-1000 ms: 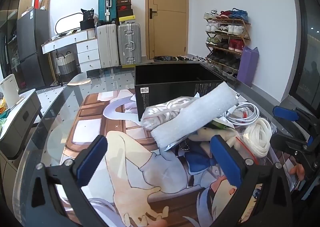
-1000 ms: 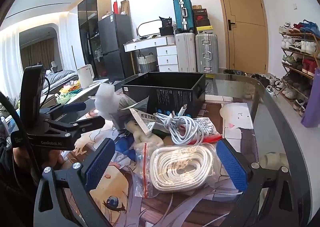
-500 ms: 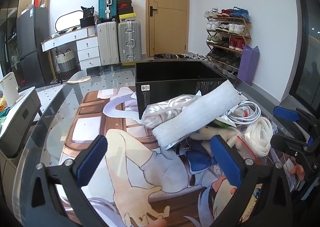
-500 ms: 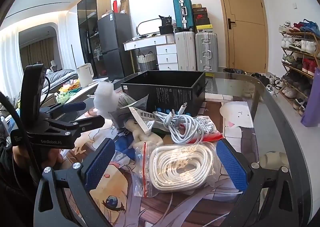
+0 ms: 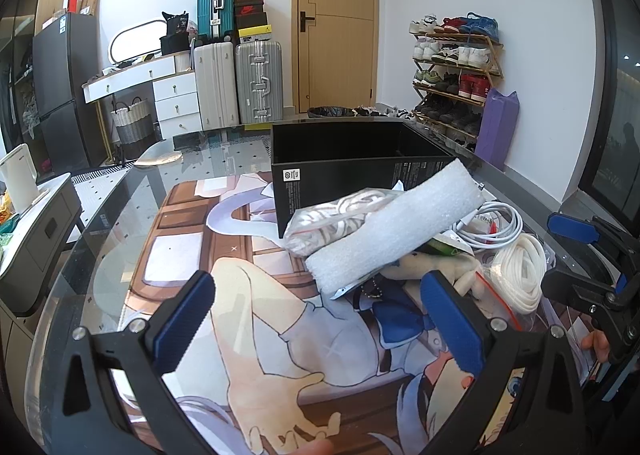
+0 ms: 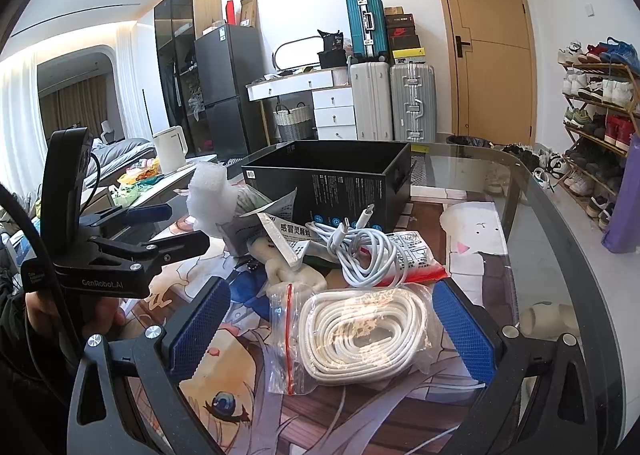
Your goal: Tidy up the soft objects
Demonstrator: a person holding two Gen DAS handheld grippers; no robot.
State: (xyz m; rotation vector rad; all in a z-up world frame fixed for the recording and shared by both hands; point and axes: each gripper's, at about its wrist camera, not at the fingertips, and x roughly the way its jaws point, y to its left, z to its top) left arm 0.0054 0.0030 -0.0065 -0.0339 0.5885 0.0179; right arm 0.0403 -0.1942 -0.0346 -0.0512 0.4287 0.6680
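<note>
The left gripper [image 5: 316, 319] hangs above the desk [image 5: 120, 223] with its blue pads spread wide and nothing between them. Just ahead of it and a little to its right lies one roll of white foam wrap [image 5: 396, 233], propped aslant on a clear bag of pale cord [image 5: 340, 221]. The foam looks feather-light and springy, so I'd take it across its middle, where it should squash instead of slipping. Past the pile stands one open black box [image 5: 352, 175], likely the place for all this (only a guess from the task).

Further right, the right gripper [image 6: 332, 329] is just as wide open and empty, its pads flanking one zip bag of coiled white rope [image 6: 360, 331] that lies flat on the desk directly in front. That bag looks limp and slick, so a pinch through the thick of the coil should hold better than the loose plastic edge. Beyond it I count one loose white charging cable [image 6: 360, 247], floppy and apt to trail, one small cream plush figure [image 6: 288, 271] to its left, and printed packets I can't count.
</note>
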